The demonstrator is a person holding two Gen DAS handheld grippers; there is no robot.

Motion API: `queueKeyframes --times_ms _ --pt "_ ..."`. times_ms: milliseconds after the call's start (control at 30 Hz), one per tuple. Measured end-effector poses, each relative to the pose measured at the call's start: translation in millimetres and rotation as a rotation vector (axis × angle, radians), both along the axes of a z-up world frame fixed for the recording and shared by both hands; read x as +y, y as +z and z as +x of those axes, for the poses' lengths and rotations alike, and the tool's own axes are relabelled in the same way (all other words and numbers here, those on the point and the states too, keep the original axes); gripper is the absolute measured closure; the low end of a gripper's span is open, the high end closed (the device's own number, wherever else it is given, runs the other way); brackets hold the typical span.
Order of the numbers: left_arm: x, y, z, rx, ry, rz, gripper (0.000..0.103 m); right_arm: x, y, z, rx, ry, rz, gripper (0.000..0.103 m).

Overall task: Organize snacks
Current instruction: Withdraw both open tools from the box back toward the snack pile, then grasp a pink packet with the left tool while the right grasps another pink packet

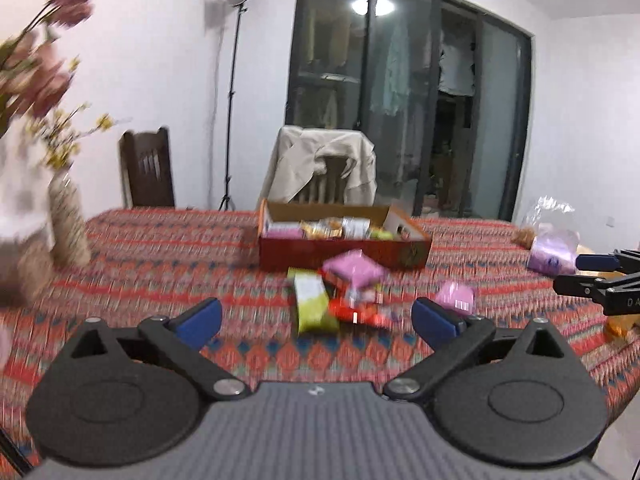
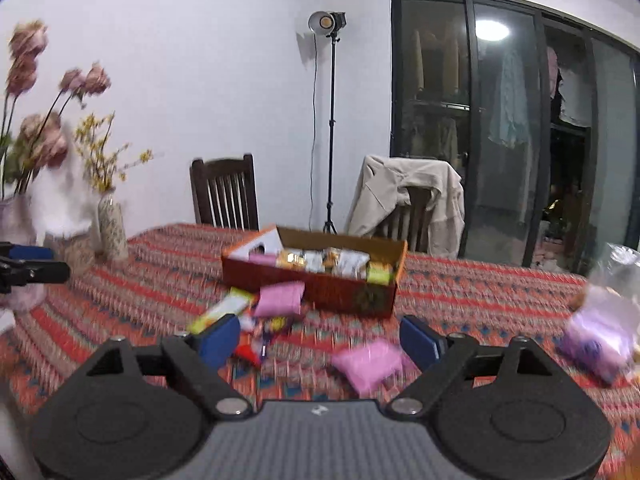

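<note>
On the patterned woven tablecloth [image 1: 160,248], loose glossy snack packets [image 1: 316,300] lie heaped just near of the shallow red cardboard box [image 1: 344,254] packed with more. Left gripper [image 1: 316,320] and right gripper [image 2: 320,344] both gape wide, empty. Only the right view shows the left dark slatted chair [image 2: 224,192] clearly.

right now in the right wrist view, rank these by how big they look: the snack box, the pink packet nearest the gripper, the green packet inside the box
1. snack box, clearly largest.
2. pink packet nearest the gripper; it lies closer to the camera, which inflates it.
3. green packet in the box, smallest; it is partly hidden behind the box wall, so its true size is unsure.
</note>
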State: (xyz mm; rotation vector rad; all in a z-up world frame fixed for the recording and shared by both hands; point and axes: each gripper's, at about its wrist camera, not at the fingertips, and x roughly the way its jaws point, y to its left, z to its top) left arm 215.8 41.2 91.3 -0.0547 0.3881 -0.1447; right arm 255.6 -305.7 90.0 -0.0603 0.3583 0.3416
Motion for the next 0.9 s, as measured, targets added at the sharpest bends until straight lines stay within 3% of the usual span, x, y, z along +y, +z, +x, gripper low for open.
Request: queueKeyframes --times_ms 233,433,700,900 --pt "-5 -45 -29 0.133 0.022 0.006 0.0 -1 -61 -51 0.105 -0.015 0.052 0.016" --pt "-8 -52 -34 0.137 0.016 0.002 0.0 -2 -90 -61 0.172 -0.058 0.045 0.016" --pt "-3 -54 4 0.17 0.036 -0.025 0.0 -4 -92 -35 0.198 -0.07 0.067 0.016" --pt "-10 -54 58 0.172 -0.009 -0.042 0.0 -3 -101 22 0.259 -0.071 0.145 0.016"
